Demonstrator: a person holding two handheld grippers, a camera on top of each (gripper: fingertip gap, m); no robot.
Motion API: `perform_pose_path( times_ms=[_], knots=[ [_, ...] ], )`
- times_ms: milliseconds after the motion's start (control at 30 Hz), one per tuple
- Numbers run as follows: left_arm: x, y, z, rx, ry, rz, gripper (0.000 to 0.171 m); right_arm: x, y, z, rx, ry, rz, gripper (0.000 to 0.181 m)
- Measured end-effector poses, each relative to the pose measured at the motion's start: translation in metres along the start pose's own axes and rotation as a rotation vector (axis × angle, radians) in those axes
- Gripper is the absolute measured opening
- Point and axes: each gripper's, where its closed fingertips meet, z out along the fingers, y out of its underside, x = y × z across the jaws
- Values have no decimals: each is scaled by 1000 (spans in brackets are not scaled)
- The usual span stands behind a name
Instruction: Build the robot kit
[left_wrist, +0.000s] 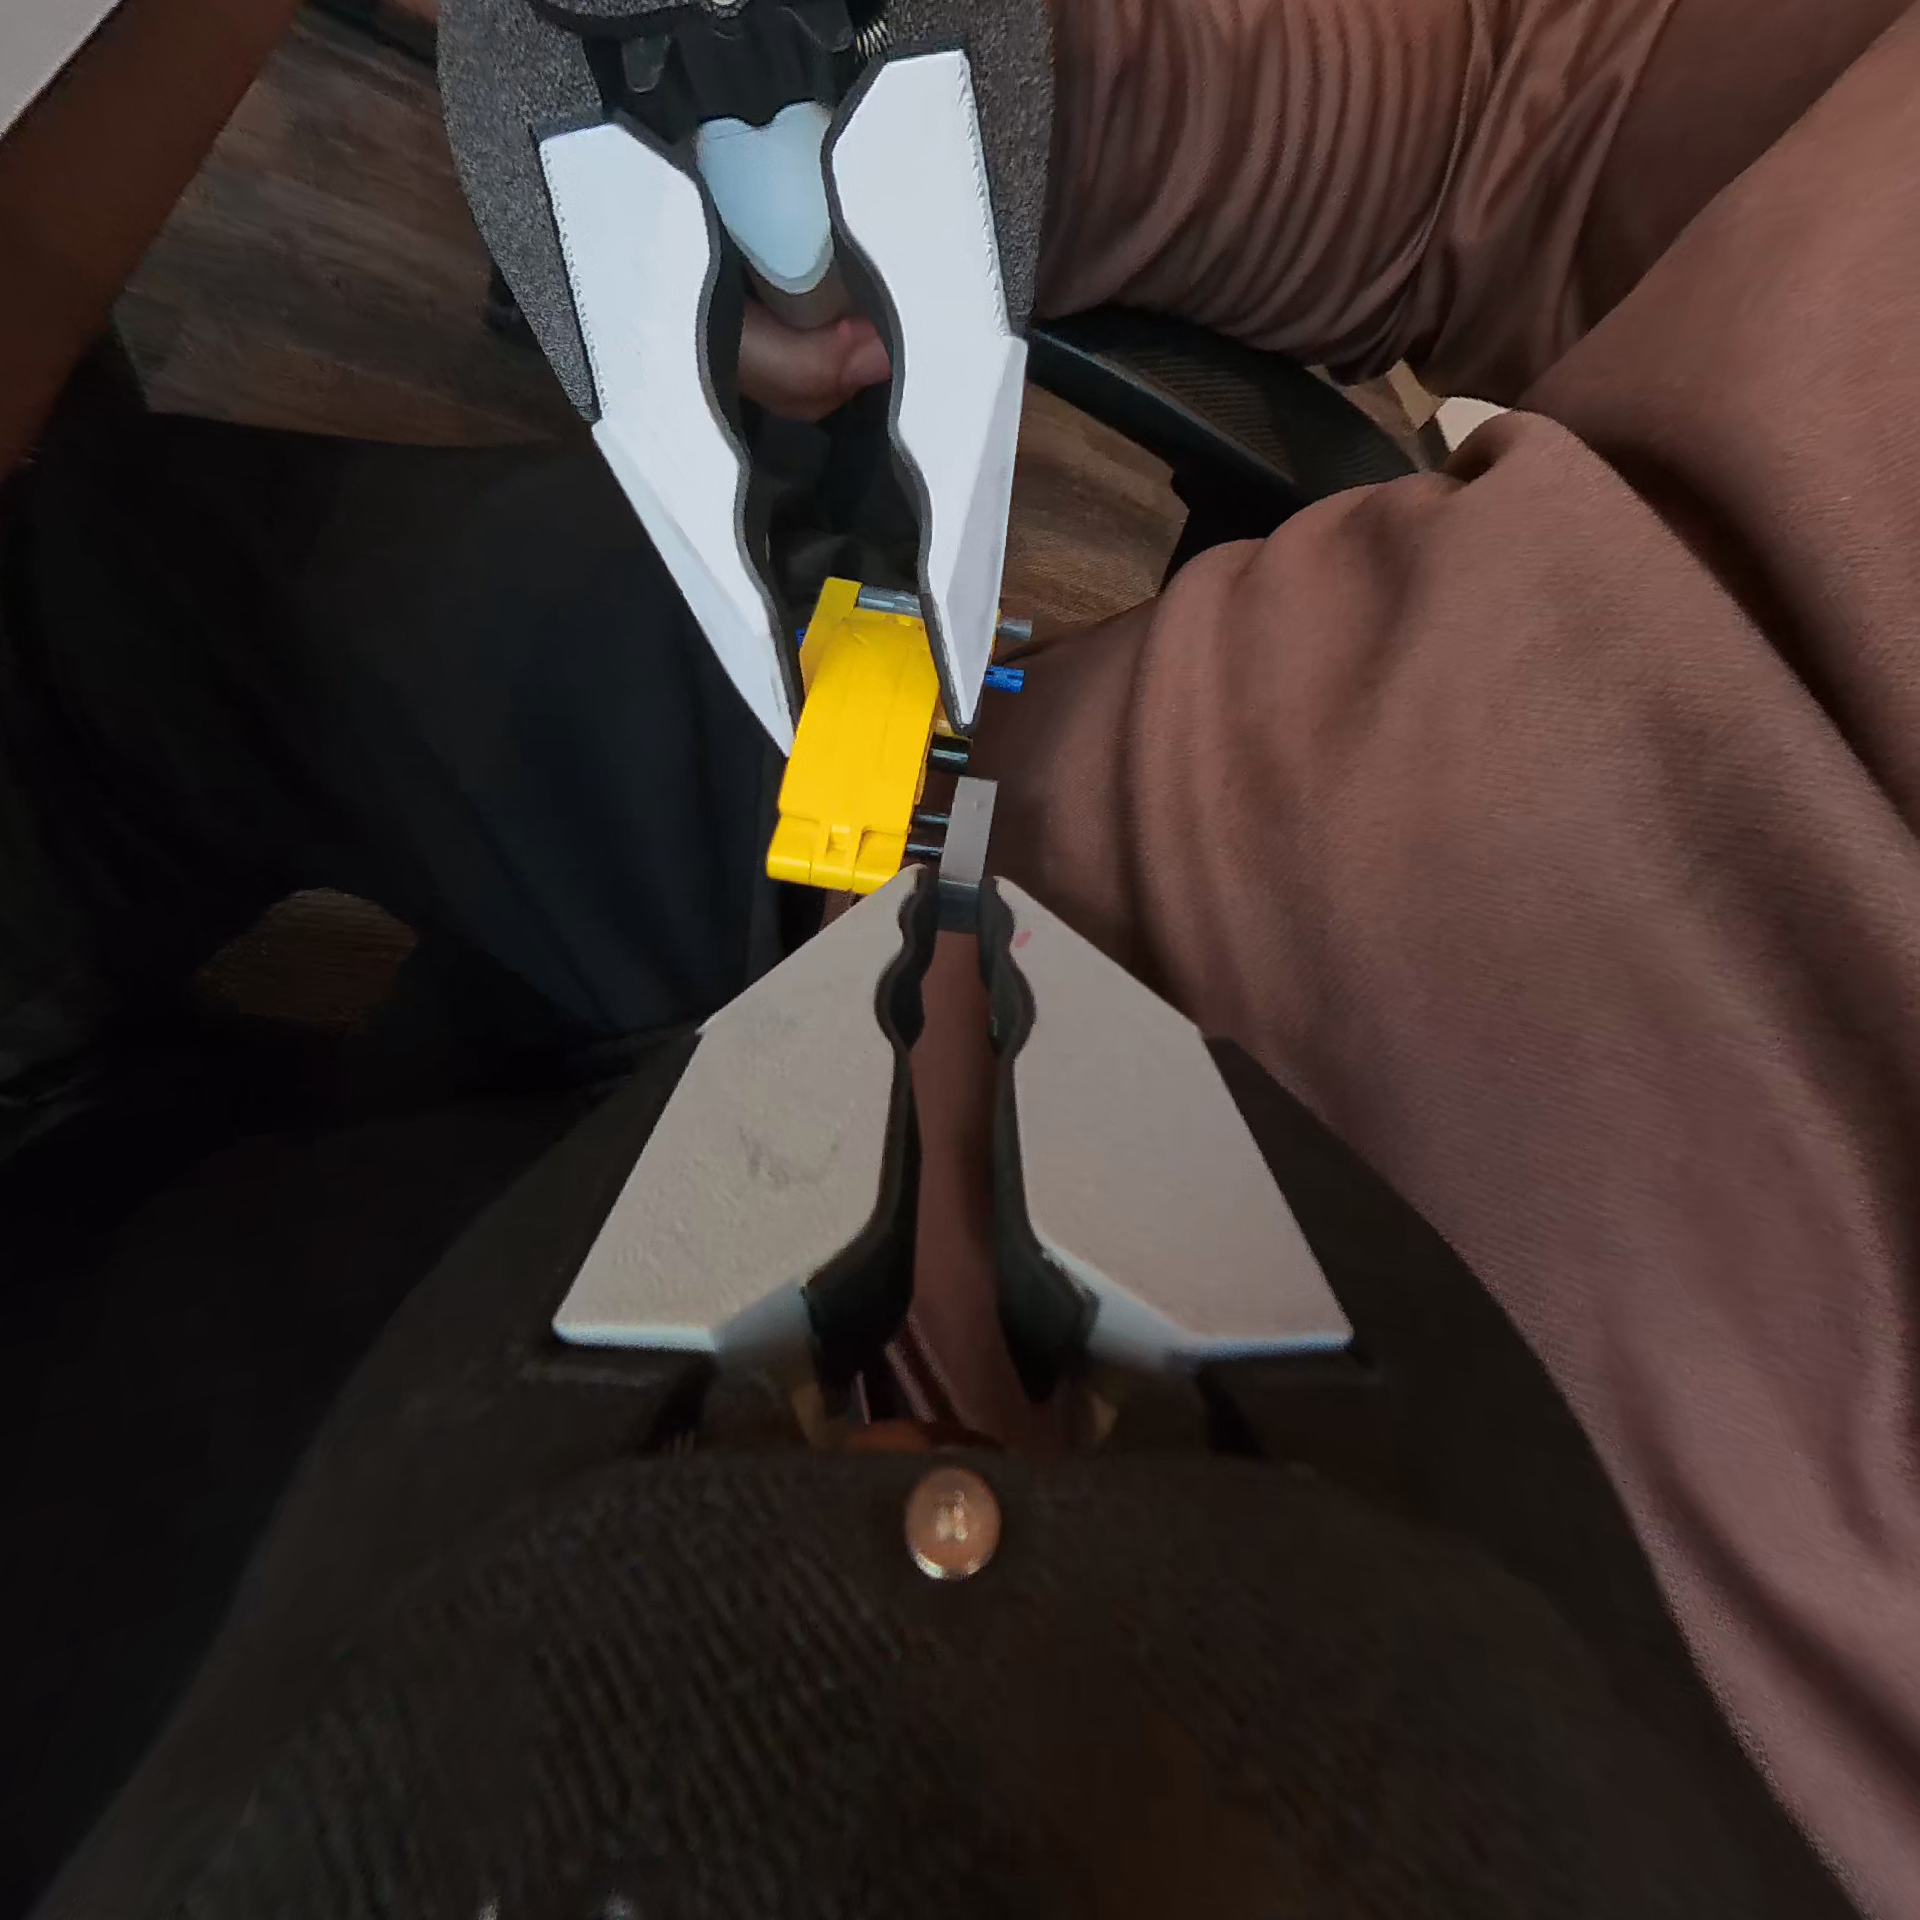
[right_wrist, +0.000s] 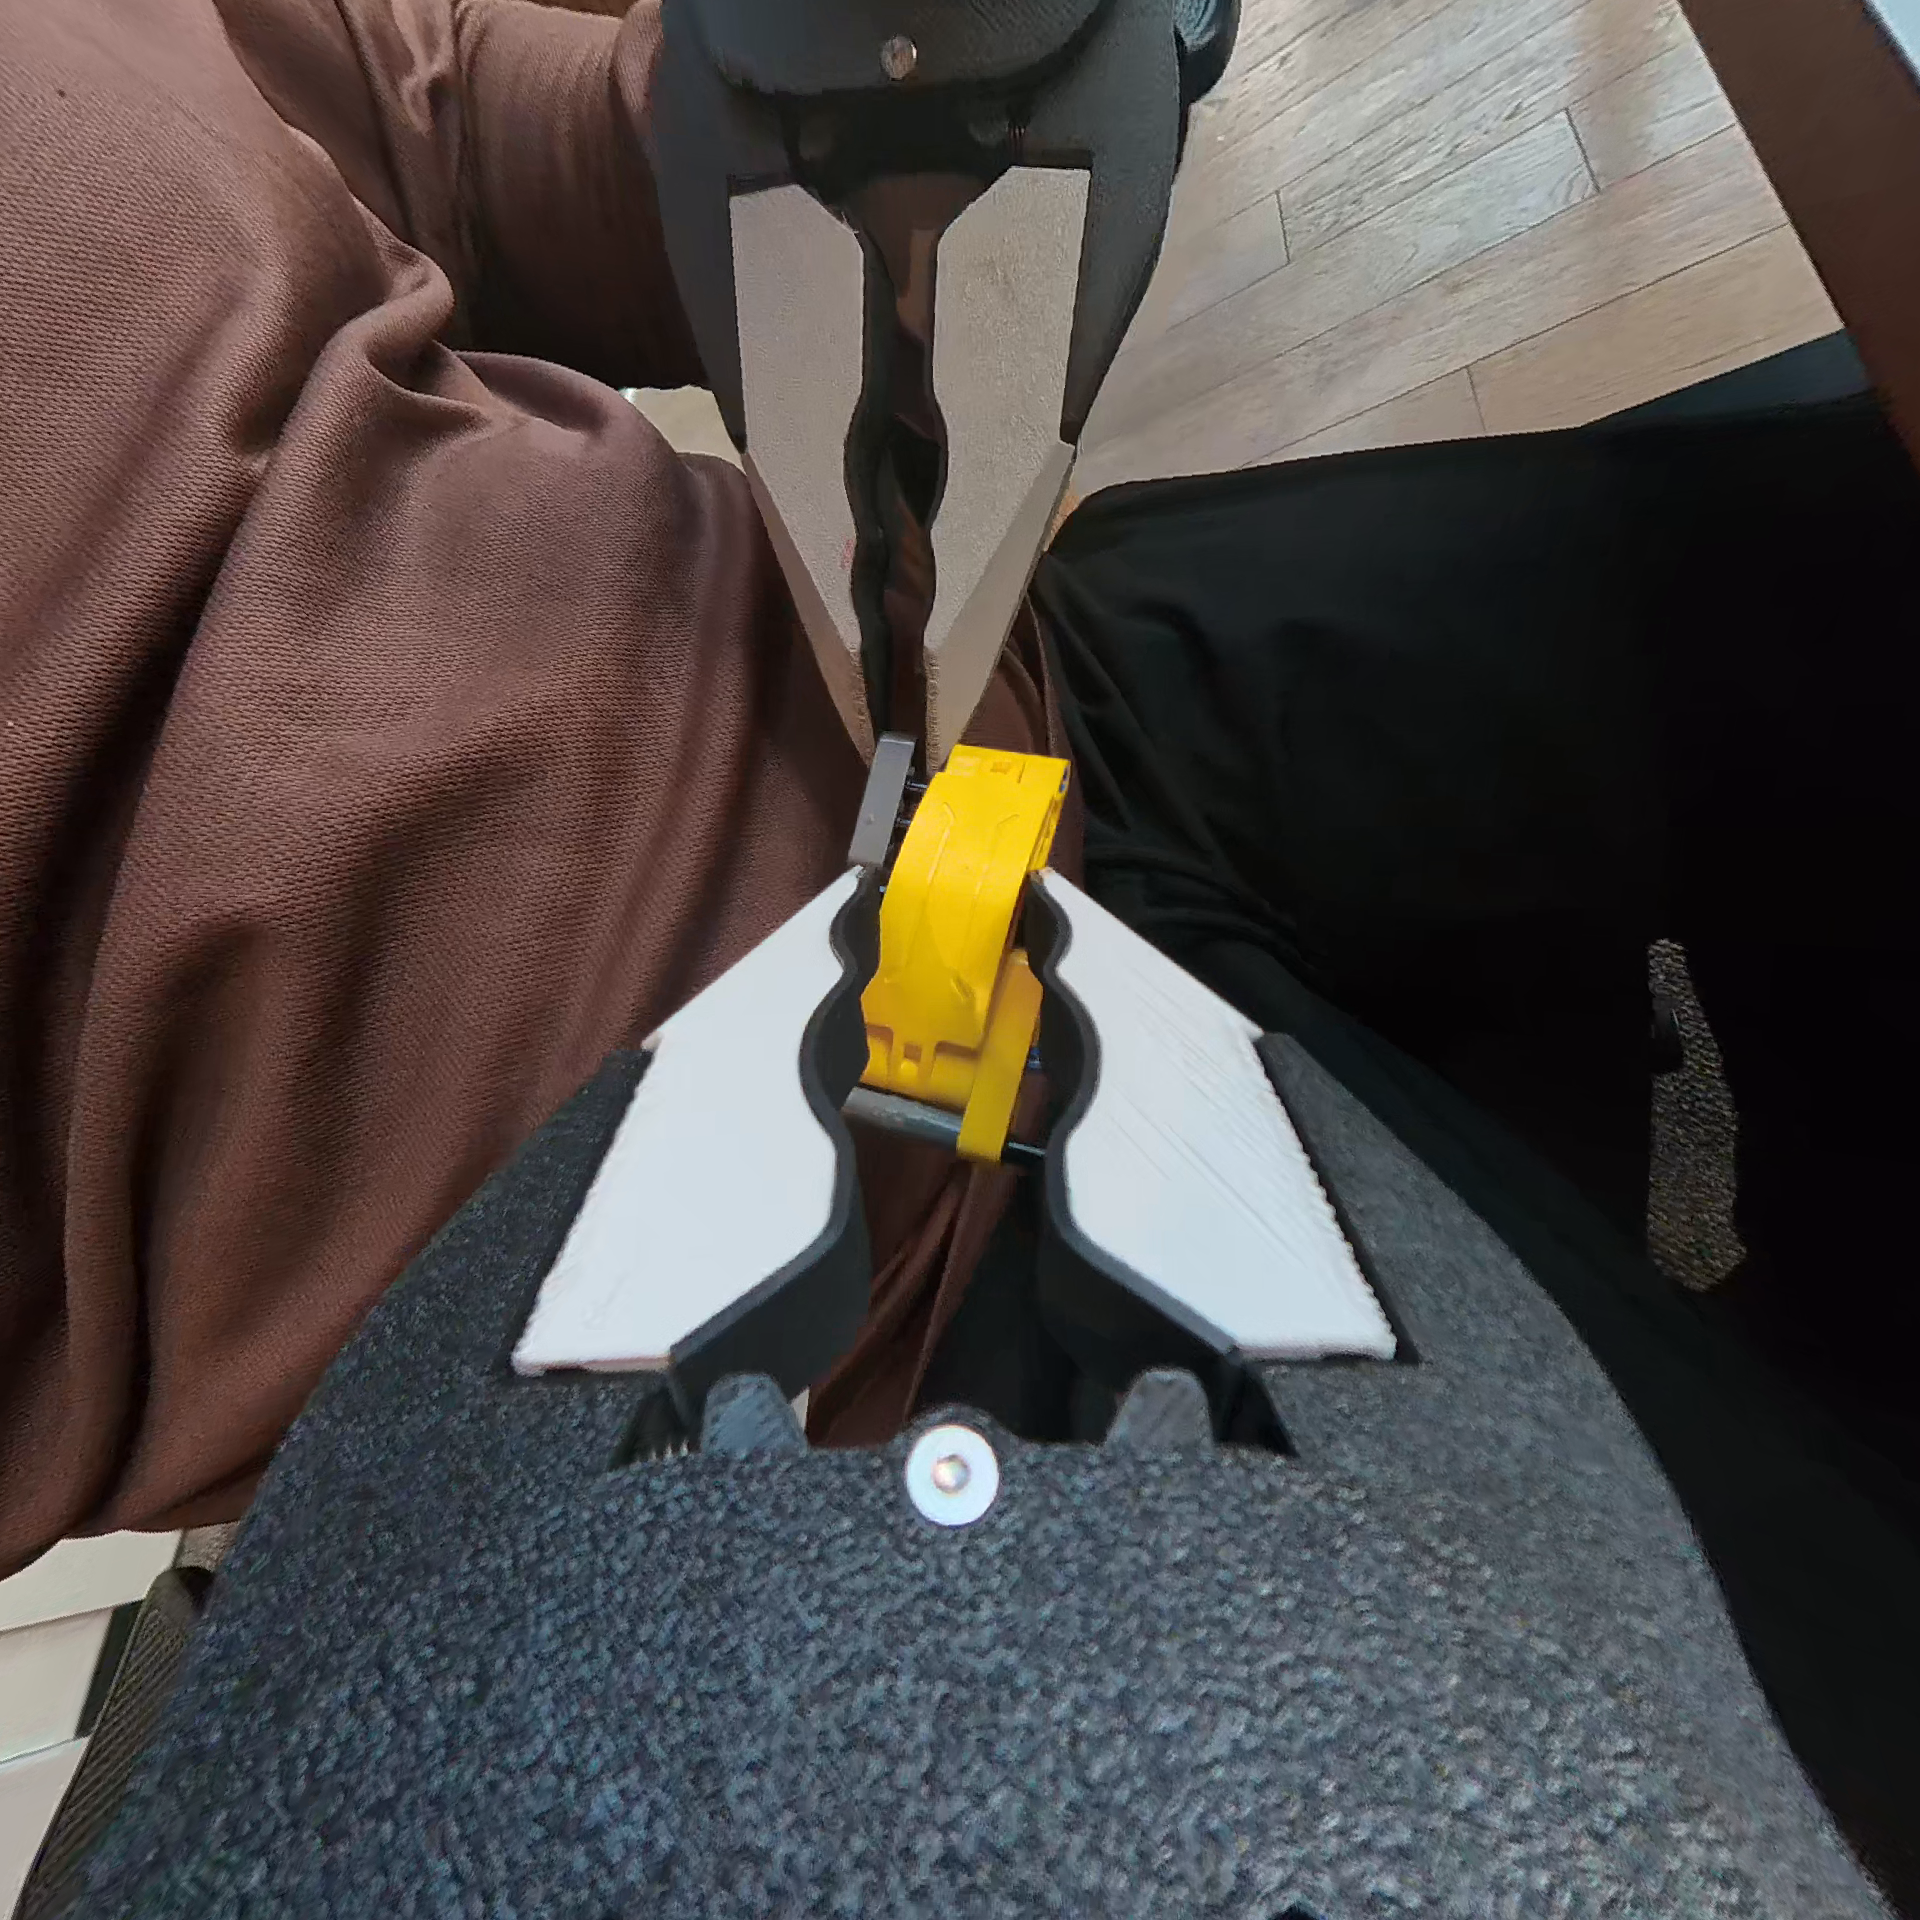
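My left gripper (left_wrist: 956, 894) is shut on a small flat grey piece (left_wrist: 966, 831), gripping its lower end. My right gripper (left_wrist: 878, 727) faces it from above, shut on a yellow toy-brick assembly (left_wrist: 847, 758) with blue pins (left_wrist: 1003, 681) and black pins (left_wrist: 930, 821) on its side. The grey piece stands against the black pins. In the right wrist view, my right gripper (right_wrist: 948, 883) clamps the yellow assembly (right_wrist: 956, 894). The left gripper (right_wrist: 902, 727) holds the grey piece (right_wrist: 883, 795) beside the assembly's far left side.
A person's brown clothing (left_wrist: 1455, 935) fills the right of the left wrist view and the left of the right wrist view (right_wrist: 364, 727). Black fabric (right_wrist: 1455, 727) lies at the right. A wooden floor (right_wrist: 1403, 260) shows beyond. A black curved chair rim (left_wrist: 1195, 405) is behind. Less than 4 cm separates the two grippers' tips.
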Motion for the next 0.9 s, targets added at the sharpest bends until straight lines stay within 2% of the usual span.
perform_pose_path(
  times_ms=[300,467,700,900],
  knots=[
    [-13,-2,2,60,-97,-6,5,10,-1,-4,50,27,44,26],
    [-15,-20,-8,182,-75,-45,5,10,-14,-17,135,20,48,27],
    [-21,-21,-8,199,-90,-66,5,14,-16,-18,140,61,23,26],
    [-26,-13,-6,120,-136,-34,4,21,-11,-13,78,153,-50,26]
  ],
)
